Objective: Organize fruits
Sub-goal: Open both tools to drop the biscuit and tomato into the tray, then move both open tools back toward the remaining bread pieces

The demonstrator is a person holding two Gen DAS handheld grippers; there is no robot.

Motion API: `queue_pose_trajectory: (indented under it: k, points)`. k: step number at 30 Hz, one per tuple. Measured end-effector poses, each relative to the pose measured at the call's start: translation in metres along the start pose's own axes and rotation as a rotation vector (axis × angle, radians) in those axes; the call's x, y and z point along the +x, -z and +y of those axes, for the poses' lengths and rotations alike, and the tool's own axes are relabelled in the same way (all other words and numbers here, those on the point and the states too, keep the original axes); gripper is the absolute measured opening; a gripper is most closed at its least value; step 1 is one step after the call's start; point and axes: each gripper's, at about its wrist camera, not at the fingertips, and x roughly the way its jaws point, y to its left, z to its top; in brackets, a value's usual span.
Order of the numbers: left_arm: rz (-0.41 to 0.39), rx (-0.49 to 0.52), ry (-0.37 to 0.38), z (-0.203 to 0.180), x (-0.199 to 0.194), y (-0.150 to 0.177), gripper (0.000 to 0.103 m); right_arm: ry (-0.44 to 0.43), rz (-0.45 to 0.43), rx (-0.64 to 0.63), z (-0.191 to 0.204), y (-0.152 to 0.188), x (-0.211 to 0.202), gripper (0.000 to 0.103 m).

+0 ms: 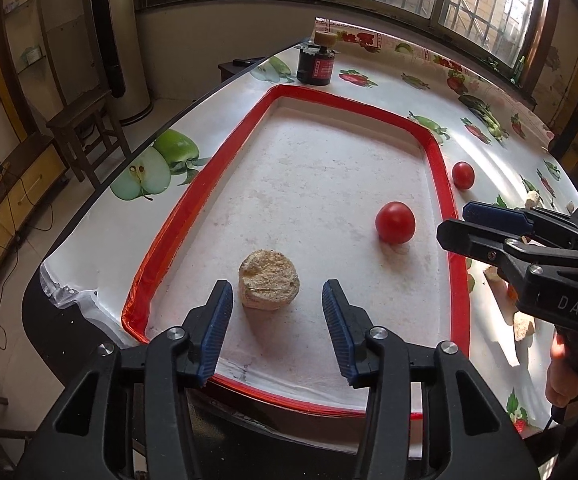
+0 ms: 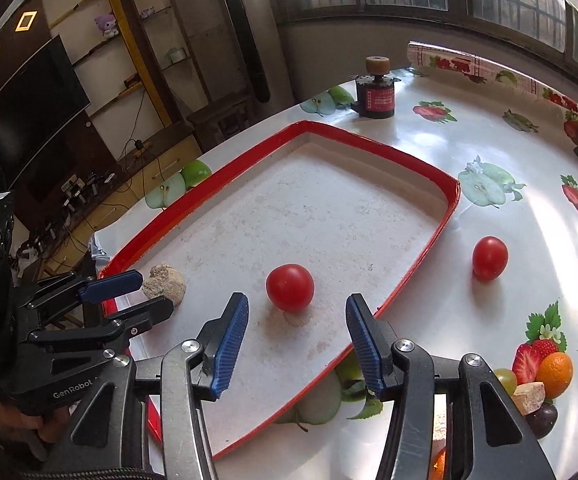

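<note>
both claws apart, empty: left claw (image 1: 277,332) behind crumbly chunk (image 1: 269,280), right claw (image 2: 297,344) behind tomato (image 2: 289,287).

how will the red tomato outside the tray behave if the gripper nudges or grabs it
The tomato outside the tray looks round and smooth, so on the glossy tablecloth it would probably roll from a nudge. Its shiny skin may slip between the pads, and it likely bruises if squeezed hard.

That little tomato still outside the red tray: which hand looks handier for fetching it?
The right. The loose tomato lies on the right tongs' side of the tray, and they stand open and empty. The left tongs sit across the tray by the brown lump.
</note>
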Motion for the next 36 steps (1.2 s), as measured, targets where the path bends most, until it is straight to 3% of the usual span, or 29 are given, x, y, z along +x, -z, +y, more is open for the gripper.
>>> queue_pose_trajectory:
  k: [6,10,36]
  points:
    - [-0.013,0.008,0.000,-0.009,-0.013,0.002,0.045,0.006,-0.022,0.008,-0.007,0.012,-0.024,0.055]
    - [-0.034,0.017,0.003,-0.016,-0.023,0.003,0.054,0.013,-0.038,0.019,-0.014,0.021,-0.040,0.057]
    - [-0.049,0.134,0.078,-0.090,-0.043,0.008,0.054,0.144,-0.102,0.195,-0.103,0.091,-0.125,0.057]
